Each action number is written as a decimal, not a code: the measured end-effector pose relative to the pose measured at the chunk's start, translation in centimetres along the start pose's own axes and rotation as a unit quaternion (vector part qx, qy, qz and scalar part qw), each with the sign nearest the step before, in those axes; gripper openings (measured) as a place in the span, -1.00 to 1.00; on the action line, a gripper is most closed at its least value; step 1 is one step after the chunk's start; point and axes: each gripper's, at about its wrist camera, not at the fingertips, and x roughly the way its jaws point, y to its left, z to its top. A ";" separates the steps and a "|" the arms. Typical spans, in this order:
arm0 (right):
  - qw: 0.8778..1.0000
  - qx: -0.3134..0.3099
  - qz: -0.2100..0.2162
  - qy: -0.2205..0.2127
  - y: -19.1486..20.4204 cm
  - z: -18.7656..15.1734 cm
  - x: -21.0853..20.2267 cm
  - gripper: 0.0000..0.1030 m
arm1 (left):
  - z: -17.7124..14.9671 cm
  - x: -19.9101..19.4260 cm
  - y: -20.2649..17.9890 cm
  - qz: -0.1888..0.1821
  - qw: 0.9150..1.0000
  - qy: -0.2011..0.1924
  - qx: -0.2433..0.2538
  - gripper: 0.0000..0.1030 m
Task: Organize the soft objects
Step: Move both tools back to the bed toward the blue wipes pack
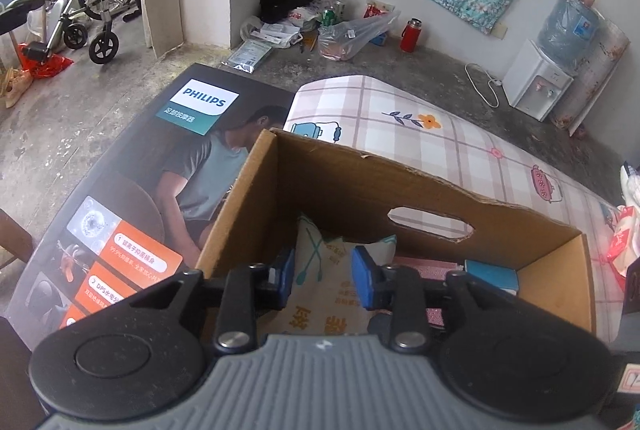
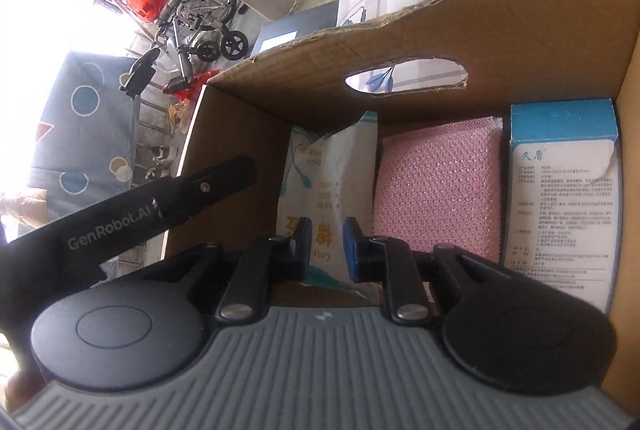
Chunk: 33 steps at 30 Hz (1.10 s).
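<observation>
Both tongs hover over the cardboard box [image 2: 500, 30]: left gripper [image 1: 323, 276] spread, right gripper [image 2: 327, 248] narrowly parted, straddling the white cotton-pad packet [image 2: 320, 174], whose long axis runs near-to-far, left of the pink sponge [image 2: 436, 190].

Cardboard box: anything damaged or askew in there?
Yes. The cardboard box has a ragged top edge where its flaps look torn off, and the handle cutout is frayed at one end. The blue carton has a torn, peeling label. The white wipes pack sits crumpled beside the flat pink sponge.
</observation>
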 end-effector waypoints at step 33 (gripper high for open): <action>0.932 -0.019 -0.107 -0.345 -15.5 -24.0 -36.7 0.18 | -20.4 -18.0 -27.1 -0.177 0.954 -0.108 0.216 0.87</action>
